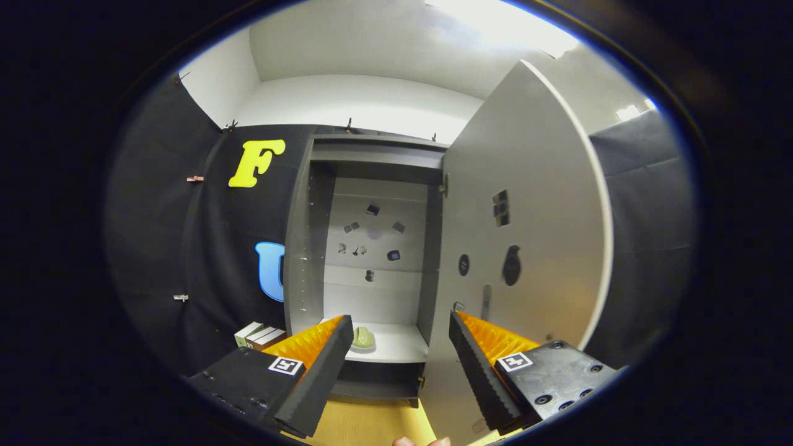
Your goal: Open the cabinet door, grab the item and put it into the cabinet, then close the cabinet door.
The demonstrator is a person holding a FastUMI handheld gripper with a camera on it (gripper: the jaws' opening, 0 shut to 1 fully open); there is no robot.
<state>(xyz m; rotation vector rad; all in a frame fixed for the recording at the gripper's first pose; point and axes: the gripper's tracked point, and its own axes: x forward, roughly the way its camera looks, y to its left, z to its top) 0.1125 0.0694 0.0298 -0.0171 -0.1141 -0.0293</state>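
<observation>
A tall grey cabinet (372,161) stands ahead against the booth wall, its door (526,204) swung wide open to the right. On the cabinet's lower shelf (396,347) rests a small pale-green item (363,338), just beyond my left finger. My gripper (399,337) is open, its two black fingers with orange sides spread wide and holding nothing. The right finger (480,365) overlaps the lower edge of the open door; whether it touches the door I cannot tell. Small dark stickers dot the cabinet's back panel and the inner face of the door.
A few small boxes (260,336) lie on the floor to the left of the cabinet, against the black wall. A wooden floor (372,424) shows below the cabinet between the fingers. A fingertip of a person's hand (421,441) peeks in underneath.
</observation>
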